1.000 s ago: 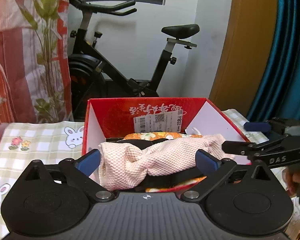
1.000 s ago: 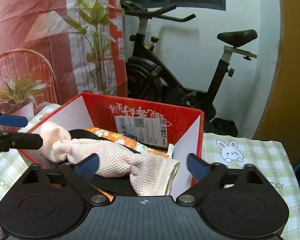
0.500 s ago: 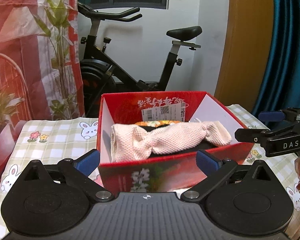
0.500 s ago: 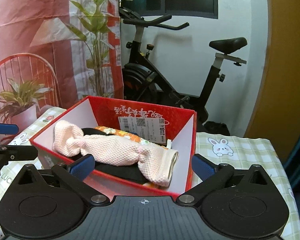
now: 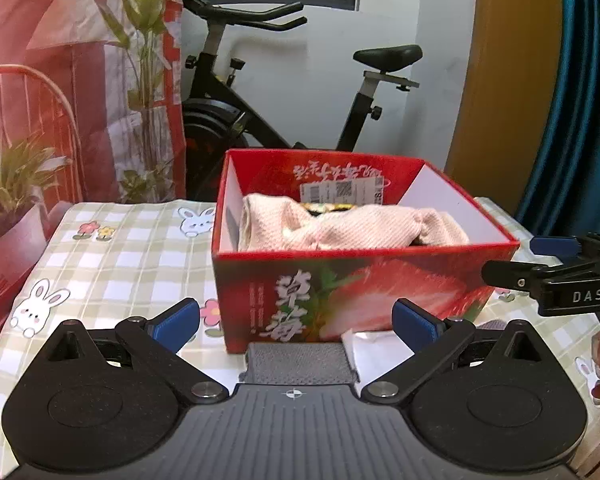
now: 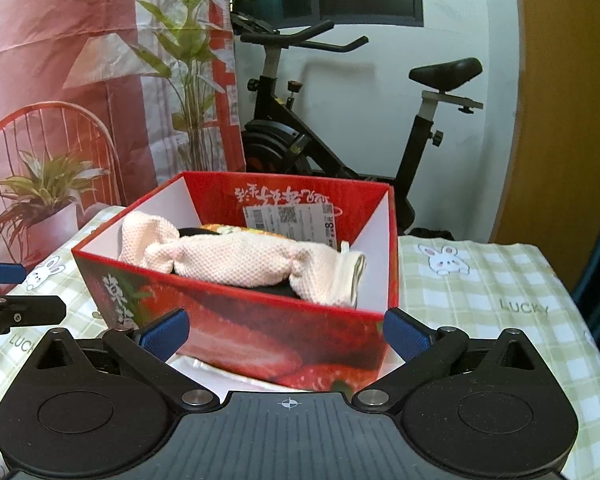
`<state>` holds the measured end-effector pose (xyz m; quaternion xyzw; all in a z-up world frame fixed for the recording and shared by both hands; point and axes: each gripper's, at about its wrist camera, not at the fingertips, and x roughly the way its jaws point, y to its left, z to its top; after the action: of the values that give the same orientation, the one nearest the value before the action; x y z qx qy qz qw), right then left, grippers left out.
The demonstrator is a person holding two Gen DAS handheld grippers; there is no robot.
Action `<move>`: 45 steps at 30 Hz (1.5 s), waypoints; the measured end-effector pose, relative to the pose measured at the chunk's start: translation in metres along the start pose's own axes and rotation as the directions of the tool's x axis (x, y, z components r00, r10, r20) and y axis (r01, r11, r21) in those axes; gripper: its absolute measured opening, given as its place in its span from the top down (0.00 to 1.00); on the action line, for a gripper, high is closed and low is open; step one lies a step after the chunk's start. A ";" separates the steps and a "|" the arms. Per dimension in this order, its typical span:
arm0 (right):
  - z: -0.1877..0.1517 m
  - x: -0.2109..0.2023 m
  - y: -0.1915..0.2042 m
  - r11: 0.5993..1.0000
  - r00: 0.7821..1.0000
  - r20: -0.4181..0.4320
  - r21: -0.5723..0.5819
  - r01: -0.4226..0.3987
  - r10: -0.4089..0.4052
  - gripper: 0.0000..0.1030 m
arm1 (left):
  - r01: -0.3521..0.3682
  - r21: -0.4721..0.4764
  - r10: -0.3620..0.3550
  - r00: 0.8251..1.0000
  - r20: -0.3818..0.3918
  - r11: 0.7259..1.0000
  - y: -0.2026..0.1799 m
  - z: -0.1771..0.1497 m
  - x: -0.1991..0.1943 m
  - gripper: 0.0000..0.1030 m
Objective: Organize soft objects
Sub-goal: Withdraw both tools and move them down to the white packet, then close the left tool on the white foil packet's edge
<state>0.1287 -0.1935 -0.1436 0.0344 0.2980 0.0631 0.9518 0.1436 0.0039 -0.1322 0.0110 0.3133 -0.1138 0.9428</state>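
A red box [image 5: 340, 292] printed with a strawberry stands on the tabletop [image 5: 120, 264], which is covered by a checked cloth with rabbits and flowers. Inside the box a pale pink knitted towel [image 5: 352, 230] lies twisted across the top of the contents, reaching from the wall at 9 o'clock to the wall at 3 o'clock; under it, dark fabric and a bit of orange flowered fabric [image 6: 236, 230] show toward the far wall at 12 o'clock. A white label [image 6: 292, 220] is stuck on the inside of that far wall. The left gripper [image 5: 296, 322] hovers in front of the box's near wall, its blue-padded fingers [image 5: 176, 322] spread wide apart and holding nothing. The right gripper [image 6: 284, 330] likewise faces the box from the near side, fingers spread wide and empty; in the left wrist view it shows at 3 o'clock, beside the box. A grey textured item [image 5: 300, 362] and a white one [image 5: 374, 350] lie on the tabletop just before the box at 6 o'clock. Behind the tabletop stands an exercise bike [image 6: 340, 120].
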 end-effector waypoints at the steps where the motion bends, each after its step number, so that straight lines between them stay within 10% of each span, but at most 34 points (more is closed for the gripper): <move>1: -0.003 -0.001 0.001 1.000 1.000 0.002 0.002 0.001 -0.001 0.00 | -0.005 -0.004 0.005 1.000 -0.002 1.000 0.000 -0.003 0.000 0.00; 37: -0.079 -0.012 0.011 0.998 0.998 -0.032 0.048 0.050 -0.049 0.00 | -0.027 -0.087 0.021 0.997 -0.072 0.996 -0.003 -0.056 -0.001 0.01; 45: -0.076 -0.005 0.009 0.999 0.999 -0.045 0.050 -0.002 0.005 0.18 | 0.033 -0.101 -0.042 0.996 -0.081 0.994 -0.003 -0.053 0.006 0.22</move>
<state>0.0803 -0.1829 -0.2028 0.0573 0.3210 0.0581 0.9436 0.1164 0.0043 -0.1786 -0.0373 0.3574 -0.1152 0.9261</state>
